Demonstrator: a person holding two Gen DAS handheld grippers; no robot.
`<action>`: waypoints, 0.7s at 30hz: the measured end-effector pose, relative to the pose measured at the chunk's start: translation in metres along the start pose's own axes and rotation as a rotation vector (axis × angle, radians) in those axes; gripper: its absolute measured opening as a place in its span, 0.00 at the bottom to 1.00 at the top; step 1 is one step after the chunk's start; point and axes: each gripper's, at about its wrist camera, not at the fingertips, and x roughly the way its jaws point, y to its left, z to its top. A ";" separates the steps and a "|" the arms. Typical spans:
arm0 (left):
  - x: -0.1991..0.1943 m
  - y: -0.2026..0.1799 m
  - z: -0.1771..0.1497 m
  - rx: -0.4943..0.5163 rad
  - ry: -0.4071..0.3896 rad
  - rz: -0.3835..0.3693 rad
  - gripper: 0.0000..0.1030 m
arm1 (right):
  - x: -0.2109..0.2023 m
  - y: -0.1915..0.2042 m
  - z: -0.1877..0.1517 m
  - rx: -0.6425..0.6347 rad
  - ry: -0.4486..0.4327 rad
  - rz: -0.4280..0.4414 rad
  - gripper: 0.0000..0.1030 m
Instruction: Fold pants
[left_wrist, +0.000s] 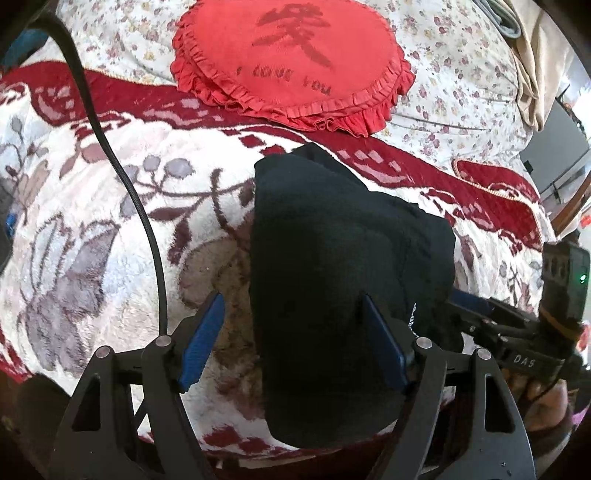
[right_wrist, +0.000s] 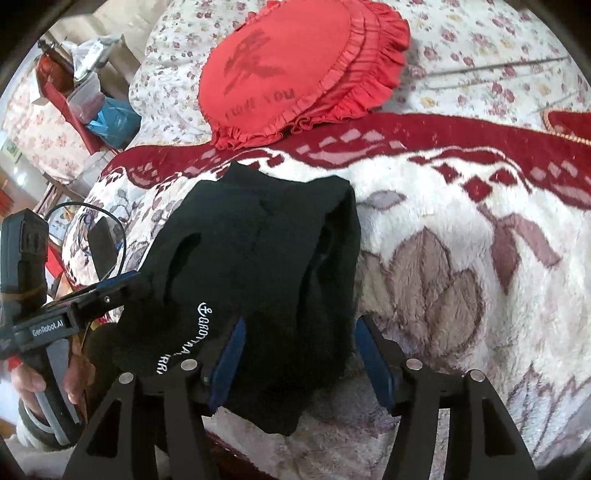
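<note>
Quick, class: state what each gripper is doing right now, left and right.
Left gripper: open, jaws wide over an edge of the folded black pants, not gripping.
Right gripper: open, pads straddle the pants, nothing held.

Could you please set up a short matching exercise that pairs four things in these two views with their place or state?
Things:
1. folded black pants
2. round red frilled cushion
3. left gripper
4. black braided cable

Places or states:
A. runs across the blanket at the left of the left wrist view
B. jaws wide apart, one finger over the black cloth
C. lies beyond the pants, on the flowered quilt
D. lies on the plush red-and-white blanket

Pairs: 1-D, 2-C, 3-B, 4-A
</note>
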 end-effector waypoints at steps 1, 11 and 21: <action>0.001 0.001 0.001 -0.004 0.003 -0.004 0.76 | 0.000 -0.002 -0.001 0.010 -0.004 0.009 0.60; 0.013 0.012 0.005 -0.046 0.032 -0.079 0.82 | 0.002 -0.013 0.003 0.047 -0.008 0.085 0.62; 0.030 0.008 0.006 -0.062 0.070 -0.129 0.84 | 0.011 -0.014 0.009 0.028 -0.013 0.116 0.66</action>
